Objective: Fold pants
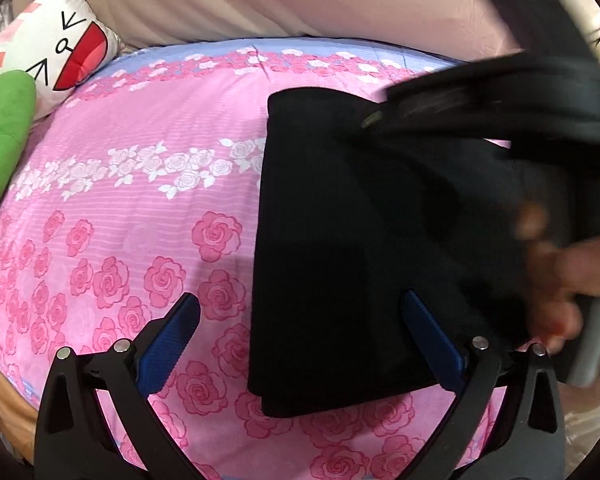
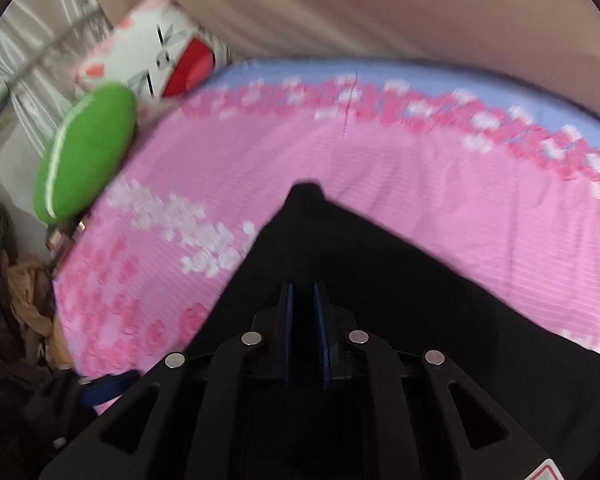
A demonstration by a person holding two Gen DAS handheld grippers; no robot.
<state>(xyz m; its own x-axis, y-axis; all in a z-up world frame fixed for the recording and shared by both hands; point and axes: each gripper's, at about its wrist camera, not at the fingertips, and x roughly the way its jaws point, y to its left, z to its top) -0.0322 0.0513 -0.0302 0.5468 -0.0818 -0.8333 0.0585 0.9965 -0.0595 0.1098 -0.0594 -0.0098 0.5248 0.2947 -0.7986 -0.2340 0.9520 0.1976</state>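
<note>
The pants (image 1: 340, 248), a black garment of soft knit fabric, lie folded into a thick rectangular stack on the pink rose-printed bedsheet (image 1: 140, 200), right of centre in the left wrist view. The stack's long axis runs from the near edge of the bed toward the far wall. Its left edge is straight and layered; its near corner sits between the fingers of the left gripper.

The left gripper (image 1: 300, 344) is spread wide. Its right blue pad (image 1: 432, 344) rests over the near right part of the stack, and its left blue pad (image 1: 168, 344) stands over bare sheet, apart from the cloth. It grasps nothing.

The right gripper (image 2: 302, 312) appears in its own view with its blue pads (image 2: 286, 320) nearly together and black fabric directly ahead and beneath them. Judged from that view, a fold of the pants is pinched between the pads, and a raised point of cloth (image 2: 308, 192) stands ahead of the fingertips. Both views are blurred on this side, so the exact grip line cannot be told. The person's hand (image 1: 572, 276) on the right tool shows at the right edge of the left wrist view, beside the stack.

The right hand is the nearer to the free layer. The next fold likely depends on carrying that layer across the short axis, toward the straight left edge.

Beyond the sheet lie a green plush cushion (image 1: 4, 140) and a white cartoon-face pillow (image 1: 56, 48), well apart from the pants.
</note>
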